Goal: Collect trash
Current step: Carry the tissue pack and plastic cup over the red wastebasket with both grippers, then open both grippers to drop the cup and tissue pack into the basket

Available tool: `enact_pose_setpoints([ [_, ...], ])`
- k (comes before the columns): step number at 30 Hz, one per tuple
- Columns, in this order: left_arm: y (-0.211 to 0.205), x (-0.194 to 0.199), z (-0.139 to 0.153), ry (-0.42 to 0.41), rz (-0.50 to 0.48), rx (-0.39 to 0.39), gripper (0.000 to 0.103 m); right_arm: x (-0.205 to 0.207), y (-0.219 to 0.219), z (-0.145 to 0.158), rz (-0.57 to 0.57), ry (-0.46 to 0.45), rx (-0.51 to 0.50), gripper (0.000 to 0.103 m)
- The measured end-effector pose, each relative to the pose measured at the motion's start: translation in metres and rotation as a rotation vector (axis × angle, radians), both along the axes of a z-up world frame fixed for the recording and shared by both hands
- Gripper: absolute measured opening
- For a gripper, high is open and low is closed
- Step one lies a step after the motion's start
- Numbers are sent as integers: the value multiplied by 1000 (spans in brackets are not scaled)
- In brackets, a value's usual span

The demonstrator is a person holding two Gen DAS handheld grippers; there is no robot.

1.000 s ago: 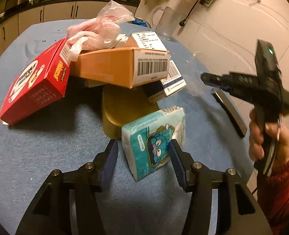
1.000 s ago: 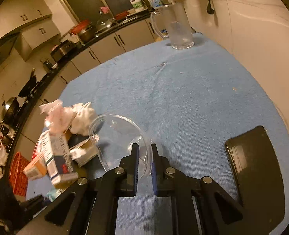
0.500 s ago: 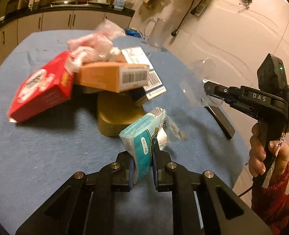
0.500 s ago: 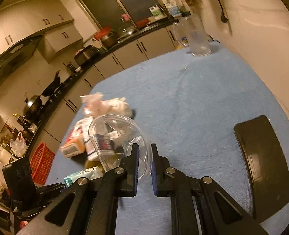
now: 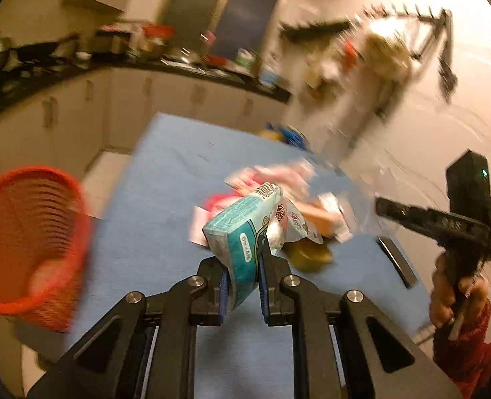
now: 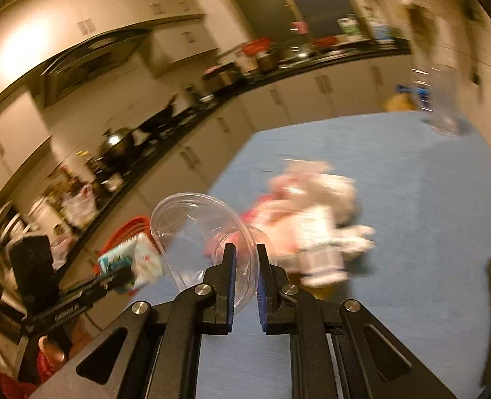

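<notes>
Kitchen blur surrounds the left tongs (image 5: pixel 242 286) pinching a tissue pack (image 5: pixel 242 232) and the right tongs (image 6: pixel 245 286) clamping a clear lid (image 6: pixel 205 236); either may slip before the red basket (image 5: pixel 29 242) off left.

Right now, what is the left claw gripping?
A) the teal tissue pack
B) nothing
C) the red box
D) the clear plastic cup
A: the left claw has its pads pressed on the teal tissue pack, lifted off the blue table; the clear plastic cup is in the right claw.
</notes>
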State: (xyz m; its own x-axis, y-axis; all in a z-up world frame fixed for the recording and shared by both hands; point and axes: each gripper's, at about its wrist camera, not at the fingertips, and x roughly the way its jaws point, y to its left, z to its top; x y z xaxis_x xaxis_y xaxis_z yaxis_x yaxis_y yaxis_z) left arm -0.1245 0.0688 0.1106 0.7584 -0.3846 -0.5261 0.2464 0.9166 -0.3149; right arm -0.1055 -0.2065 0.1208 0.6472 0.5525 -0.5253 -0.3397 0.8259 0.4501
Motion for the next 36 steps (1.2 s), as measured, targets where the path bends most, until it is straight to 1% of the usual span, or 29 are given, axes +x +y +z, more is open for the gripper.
enact_pose_setpoints([
  [2, 21, -9, 10, -25, 50, 6, 14, 5, 31, 8, 65, -15, -1, 12],
  [3, 38, -14, 16, -41, 92, 16, 14, 7, 41, 10, 87, -16, 2, 12],
  [6, 81, -25, 27, -63, 177, 41, 14, 17, 87, 13, 185, -3, 16, 12],
  [8, 103, -29, 31, -71, 230, 64, 14, 24, 122, 13, 241, -5, 16, 12],
  [10, 126, -30, 33, -63, 274, 62, 14, 30, 149, 12, 284, 1, 18, 12],
  [14, 162, -30, 23, -36, 338, 62, 14, 43, 199, 7, 368, 38, 45, 12],
  [17, 174, -23, 10, 5, 364, 57, 15, 56, 230, 0, 407, 77, 62, 12],
  [21, 186, -8, -7, 59, 399, 72, 15, 74, 266, -15, 435, 138, 66, 12],
  [25, 191, 5, -21, 100, 419, 86, 16, 87, 288, -29, 442, 173, 47, 14],
  [26, 193, 7, -22, 105, 428, 92, 21, 90, 292, -32, 440, 182, 41, 14],
  [27, 195, 9, -24, 112, 436, 98, 29, 93, 297, -36, 440, 193, 31, 14],
  [28, 196, 9, -25, 114, 441, 98, 35, 96, 301, -39, 430, 197, 18, 15],
  [29, 198, 8, -26, 108, 446, 93, 43, 97, 304, -40, 426, 198, 13, 20],
  [30, 199, 7, -25, 104, 448, 91, 47, 98, 306, -40, 430, 203, 13, 36],
  [31, 199, 7, -24, 102, 446, 91, 49, 97, 306, -40, 428, 203, 11, 54],
  [32, 200, 7, -23, 100, 445, 92, 49, 96, 305, -38, 419, 190, 10, 61],
  [33, 200, 6, -22, 95, 449, 91, 49, 95, 303, -36, 414, 176, 11, 63],
  [36, 199, 4, -19, 88, 446, 82, 49, 88, 296, -27, 416, 137, 14, 63],
])
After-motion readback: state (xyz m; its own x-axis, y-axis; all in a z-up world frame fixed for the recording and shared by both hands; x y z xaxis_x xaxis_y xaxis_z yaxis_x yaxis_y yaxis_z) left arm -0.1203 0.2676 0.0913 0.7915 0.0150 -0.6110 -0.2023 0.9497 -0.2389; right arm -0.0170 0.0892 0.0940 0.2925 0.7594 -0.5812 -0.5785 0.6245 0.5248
